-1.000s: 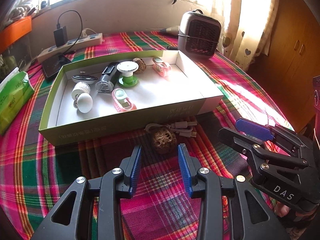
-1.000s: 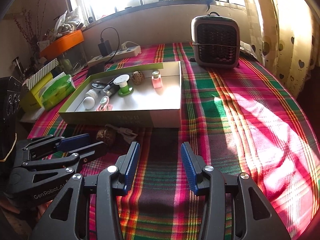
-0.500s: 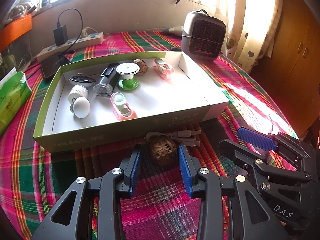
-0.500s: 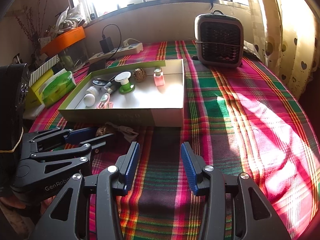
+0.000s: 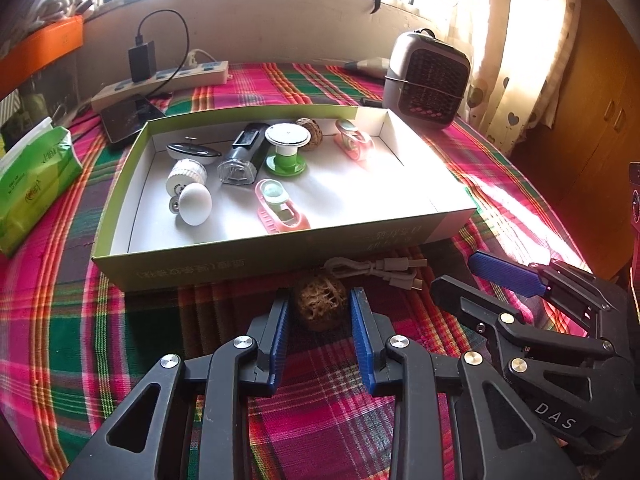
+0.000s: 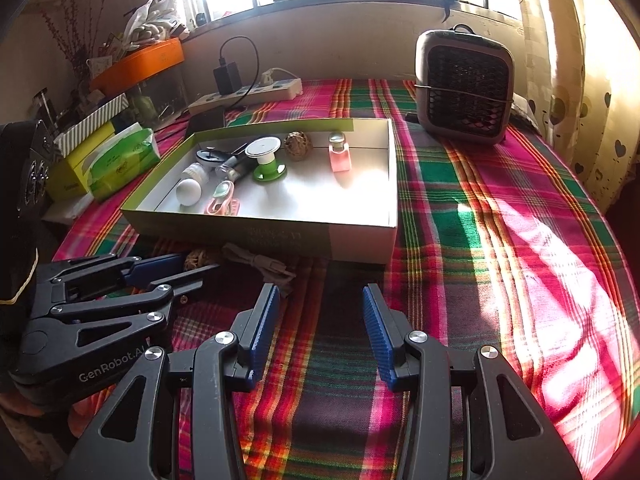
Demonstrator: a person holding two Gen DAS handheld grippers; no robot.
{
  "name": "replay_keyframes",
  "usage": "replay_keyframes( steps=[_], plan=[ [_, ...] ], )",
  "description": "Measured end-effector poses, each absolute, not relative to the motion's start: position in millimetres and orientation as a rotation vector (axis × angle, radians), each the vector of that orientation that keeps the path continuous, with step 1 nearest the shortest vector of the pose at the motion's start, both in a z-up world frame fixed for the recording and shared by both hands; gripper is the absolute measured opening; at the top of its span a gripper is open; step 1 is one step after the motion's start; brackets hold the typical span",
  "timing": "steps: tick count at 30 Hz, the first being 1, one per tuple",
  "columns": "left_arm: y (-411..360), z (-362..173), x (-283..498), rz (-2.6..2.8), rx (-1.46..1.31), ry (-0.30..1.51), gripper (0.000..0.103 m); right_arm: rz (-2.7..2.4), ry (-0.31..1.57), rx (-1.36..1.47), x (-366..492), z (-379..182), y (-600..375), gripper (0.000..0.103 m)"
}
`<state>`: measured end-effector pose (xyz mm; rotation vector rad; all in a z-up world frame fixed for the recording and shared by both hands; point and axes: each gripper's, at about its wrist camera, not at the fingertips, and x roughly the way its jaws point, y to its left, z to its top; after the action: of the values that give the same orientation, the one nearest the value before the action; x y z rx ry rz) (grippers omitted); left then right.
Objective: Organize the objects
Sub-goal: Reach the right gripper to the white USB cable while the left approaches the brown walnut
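Advanced since the earlier frame, the left tongs now straddle the walnut at lower centre, released, needing only to clench; the right tongs hang released.

A home: heart-print curtains, plaid tablecloth, tissue pack.

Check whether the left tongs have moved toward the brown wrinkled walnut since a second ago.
Yes. The left tongs have advanced toward the green-sided cardboard box; their open blue pads now flank the brown wrinkled walnut, which earlier lay ahead of the tips.
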<state>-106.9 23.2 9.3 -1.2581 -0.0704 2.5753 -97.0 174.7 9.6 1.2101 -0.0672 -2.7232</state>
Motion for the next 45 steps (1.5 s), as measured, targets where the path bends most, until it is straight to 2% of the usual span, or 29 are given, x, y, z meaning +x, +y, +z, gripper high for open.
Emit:
replay_keyframes(
  steps=[19, 37, 45],
  plan=[
    [-17, 7, -100, 2.598, -1.271, -0.182, 0.027, -2.587, 0.069, 1.243, -118, 2, 147, 0.045],
    [-30, 6, -101, 2.604, -1.268, -0.220, 0.027, -2.524, 0.176, 1.228, -113, 0, 127, 0.045],
    [-30, 6, -101, 2.602, -1.267, -0.226, 0.027, -2.508, 0.286, 1.207, -122, 0, 114, 0.045]
  ],
)
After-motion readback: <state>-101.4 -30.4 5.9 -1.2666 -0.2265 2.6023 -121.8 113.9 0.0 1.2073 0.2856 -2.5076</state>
